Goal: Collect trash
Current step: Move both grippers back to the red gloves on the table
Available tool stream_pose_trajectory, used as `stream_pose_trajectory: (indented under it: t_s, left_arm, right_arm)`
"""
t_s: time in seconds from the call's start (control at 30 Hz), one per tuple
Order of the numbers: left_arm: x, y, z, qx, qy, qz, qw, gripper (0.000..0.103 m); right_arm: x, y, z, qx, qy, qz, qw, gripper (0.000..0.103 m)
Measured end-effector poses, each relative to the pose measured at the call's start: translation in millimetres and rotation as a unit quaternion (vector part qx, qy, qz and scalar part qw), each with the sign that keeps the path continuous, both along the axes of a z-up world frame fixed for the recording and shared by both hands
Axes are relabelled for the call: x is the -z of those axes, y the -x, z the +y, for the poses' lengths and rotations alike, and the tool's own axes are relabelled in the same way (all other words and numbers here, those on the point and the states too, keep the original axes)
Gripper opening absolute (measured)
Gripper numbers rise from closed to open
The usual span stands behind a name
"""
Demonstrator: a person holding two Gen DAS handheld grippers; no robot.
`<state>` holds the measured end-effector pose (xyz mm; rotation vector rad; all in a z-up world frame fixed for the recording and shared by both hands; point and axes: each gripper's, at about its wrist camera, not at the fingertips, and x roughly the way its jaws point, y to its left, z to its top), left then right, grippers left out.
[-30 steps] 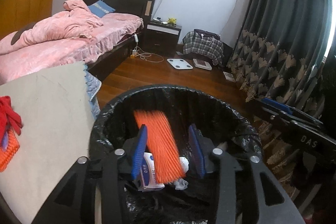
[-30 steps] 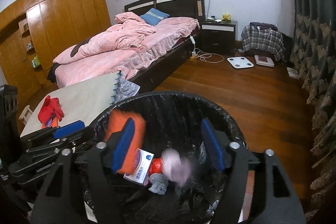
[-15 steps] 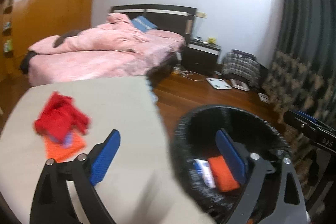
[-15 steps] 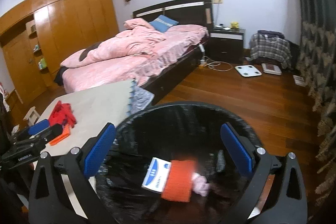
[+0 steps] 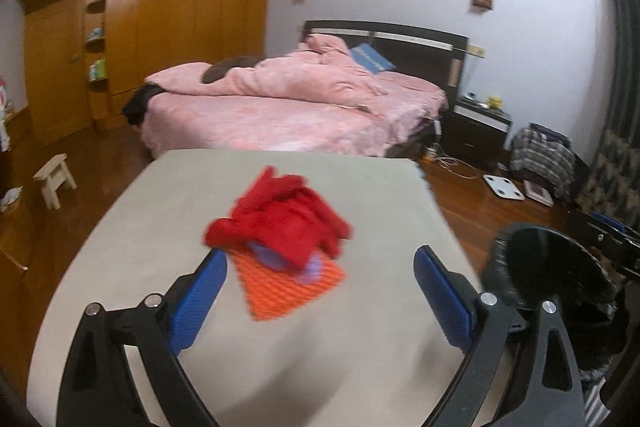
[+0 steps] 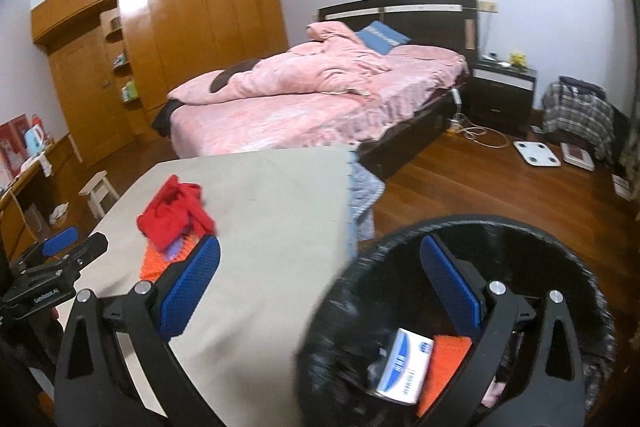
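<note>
The left gripper (image 5: pixel 320 291) hangs over the grey tabletop (image 5: pixel 160 259) at the bottom of its frame, jaws spread wide and holding nothing. Just ahead, mid-frame, lies a red cloth (image 5: pixel 280 223) on top of an orange mesh pad (image 5: pixel 292 283). The right gripper (image 6: pixel 320 283), also wide and empty, straddles the tabletop edge and the black-lined trash bin (image 6: pixel 568 255) at lower right, where a white-and-blue box (image 6: pixel 404 363) and an orange pad (image 6: pixel 444 359) lie inside. Farther back stands a bed (image 6: pixel 300 107) with pink bedding, and beyond it a wooden wardrobe (image 6: pixel 180 39) at upper left.
</note>
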<state>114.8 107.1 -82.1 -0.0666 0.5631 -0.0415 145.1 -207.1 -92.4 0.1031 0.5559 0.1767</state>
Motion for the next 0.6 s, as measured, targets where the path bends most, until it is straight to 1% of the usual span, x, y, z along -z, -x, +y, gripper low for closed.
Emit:
stream_pose_trajectory:
  t_s: [0.23, 0.4, 0.6]
  left_arm:
    - [6.5, -16.8, 39.8, -0.04, -0.008, -0.003, 0.9992, 0.093]
    - [15.8, -40.1, 64.4, -0.068, -0.015, 0.003, 0.9976, 0.092]
    - [27.1, -61.6, 87.7, -0.086, -0.015, 0.009, 0.9961, 0.092]
  right_arm:
    - [6.8, -39.2, 48.5, -0.04, 0.002, 0.007, 0.999, 0.097]
    - [14.7, -69.9, 84.3, -0.07, 0.01, 0.014, 0.997, 0.097]
    - [26.0, -107.1, 123.1, -0.103, 0.016, 0.024, 0.994, 0.097]
